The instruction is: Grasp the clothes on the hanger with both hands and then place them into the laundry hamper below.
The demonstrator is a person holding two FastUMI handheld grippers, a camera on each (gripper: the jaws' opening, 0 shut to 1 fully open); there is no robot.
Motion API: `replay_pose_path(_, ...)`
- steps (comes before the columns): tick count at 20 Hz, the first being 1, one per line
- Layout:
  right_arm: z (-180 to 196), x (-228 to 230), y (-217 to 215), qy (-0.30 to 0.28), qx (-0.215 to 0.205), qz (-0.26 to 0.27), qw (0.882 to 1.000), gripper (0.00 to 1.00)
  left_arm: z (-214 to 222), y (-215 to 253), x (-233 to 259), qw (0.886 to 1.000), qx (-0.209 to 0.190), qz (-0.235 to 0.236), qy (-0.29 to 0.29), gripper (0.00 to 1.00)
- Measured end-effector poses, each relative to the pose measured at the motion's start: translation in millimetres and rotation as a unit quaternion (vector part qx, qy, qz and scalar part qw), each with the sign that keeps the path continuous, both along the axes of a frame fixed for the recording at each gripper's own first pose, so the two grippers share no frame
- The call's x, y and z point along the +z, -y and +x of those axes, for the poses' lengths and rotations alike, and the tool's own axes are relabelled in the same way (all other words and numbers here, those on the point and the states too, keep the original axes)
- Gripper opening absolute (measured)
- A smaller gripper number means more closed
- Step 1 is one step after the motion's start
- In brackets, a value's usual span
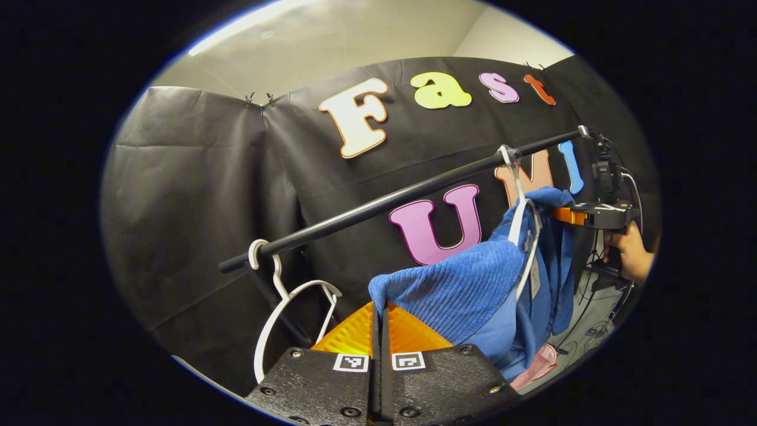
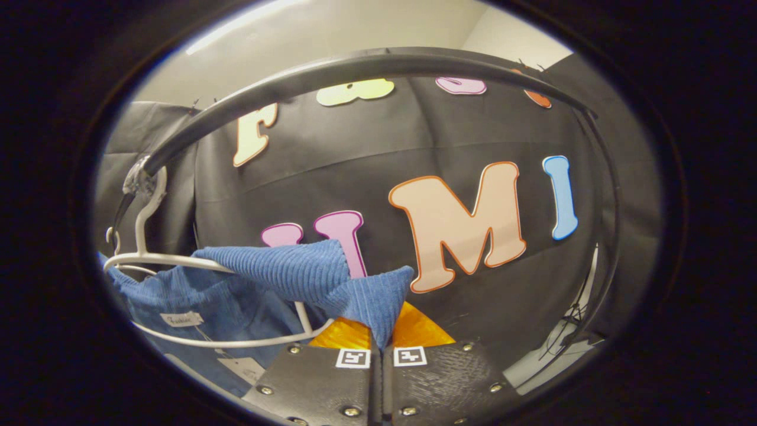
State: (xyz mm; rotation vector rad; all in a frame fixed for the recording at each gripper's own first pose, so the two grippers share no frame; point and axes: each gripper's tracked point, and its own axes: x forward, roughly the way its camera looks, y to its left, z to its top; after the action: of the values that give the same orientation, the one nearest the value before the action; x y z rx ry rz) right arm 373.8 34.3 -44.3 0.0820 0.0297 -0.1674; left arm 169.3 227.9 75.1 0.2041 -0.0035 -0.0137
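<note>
Right gripper view: blue garment between closed right tongs.

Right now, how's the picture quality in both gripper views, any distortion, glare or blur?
Left gripper view: fisheye stretch, yet the rail reads nearly straight; blue garment sharp, bright ceiling strip glaring at top. Right gripper view: the rail bows into a strong arc, the garment is crisp, and the edges are dim.

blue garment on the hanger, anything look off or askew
Yes: the blue garment hangs bunched and lopsided, stretched off its white hanger between the left gripper and right gripper, each pinching a shoulder.
</note>
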Motion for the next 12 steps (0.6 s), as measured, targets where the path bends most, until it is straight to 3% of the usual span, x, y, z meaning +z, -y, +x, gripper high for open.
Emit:
replay_pose_path(7, 31, -1, 14, 0.027, -0.031, 0.0, 0.999, 0.0, 47, 7, 12, 1.0, -0.009, 0.005, 0.024, 0.0)
replay_pose_path(12, 44, -33, 21, 0.001, -0.043, -0.002, 0.999, 0.01, 68, 27, -21, 0.998, -0.034, -0.045, -0.018, 0.02)
